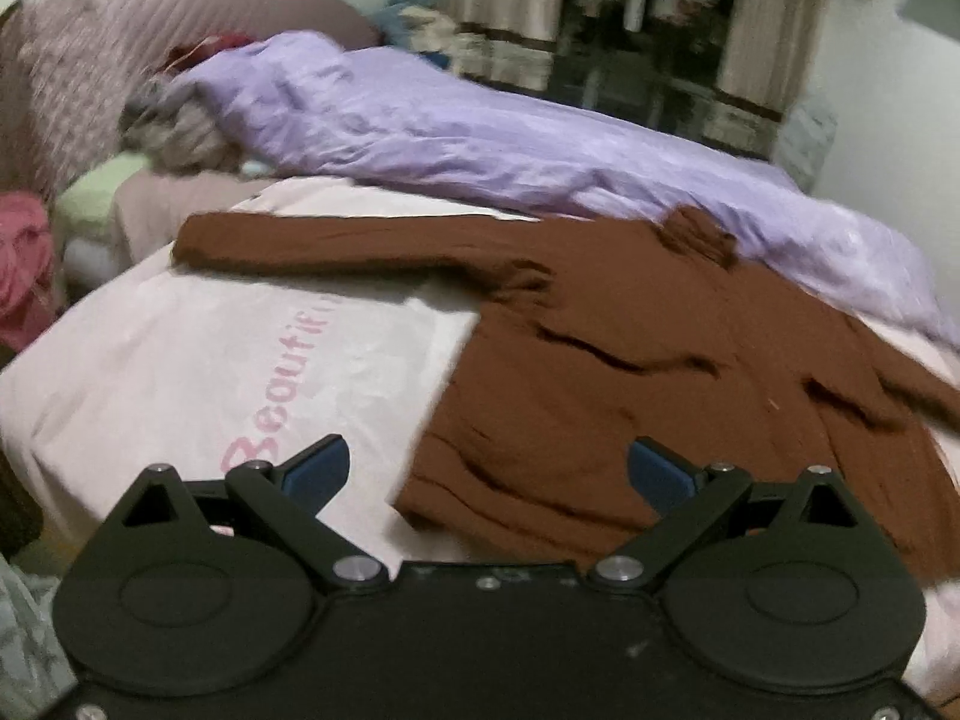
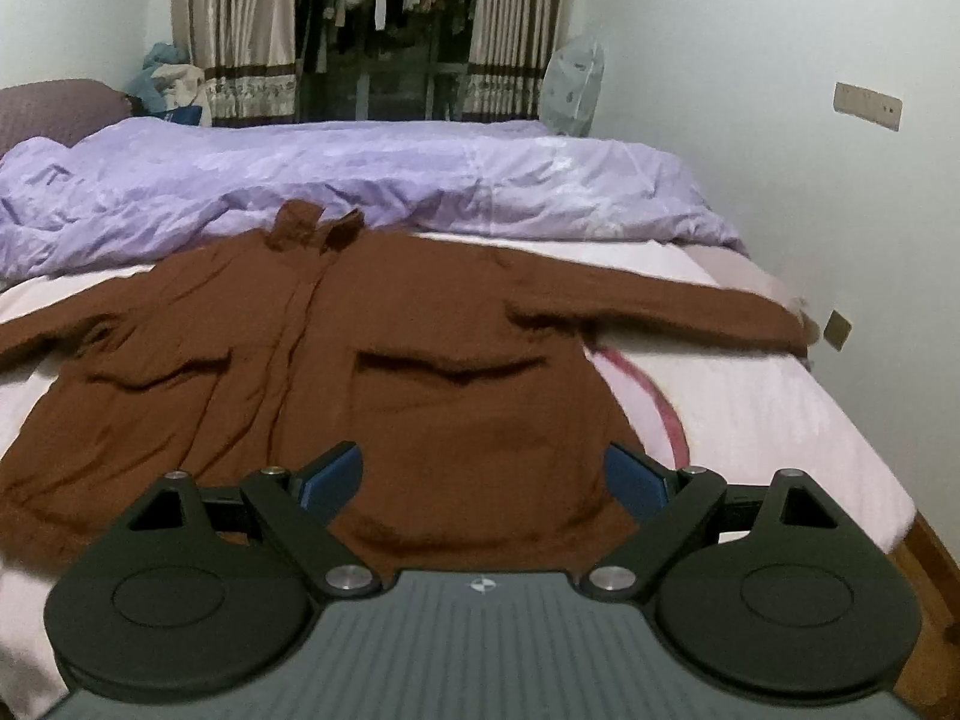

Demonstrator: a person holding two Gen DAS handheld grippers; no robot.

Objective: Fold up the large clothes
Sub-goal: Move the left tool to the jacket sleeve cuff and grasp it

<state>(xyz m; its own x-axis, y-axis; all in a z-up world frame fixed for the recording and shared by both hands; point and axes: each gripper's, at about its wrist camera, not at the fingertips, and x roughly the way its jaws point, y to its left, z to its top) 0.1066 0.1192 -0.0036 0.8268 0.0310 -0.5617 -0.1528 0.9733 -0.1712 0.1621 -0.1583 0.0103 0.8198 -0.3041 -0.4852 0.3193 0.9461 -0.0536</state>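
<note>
On the bed [image 2: 750,420], the brown coat [image 2: 420,390] lies spread flat; both tongs, left [image 1: 487,468] and right [image 2: 483,477], hang released, empty. Grabbing one fuzzy layer risks a crooked fold.

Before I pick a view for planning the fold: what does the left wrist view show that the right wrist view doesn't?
Left wrist only: the sweater's left sleeve stretched out to its cuff, pink lettering on the sheet, and a clothes pile by the headboard.
Right wrist only: the right sleeve out to its cuff, a wall socket, and the wooden floor.
Both: the brown sweater lying flat and unfolded, the purple duvet, the curtains, and open, empty fingers.
</note>
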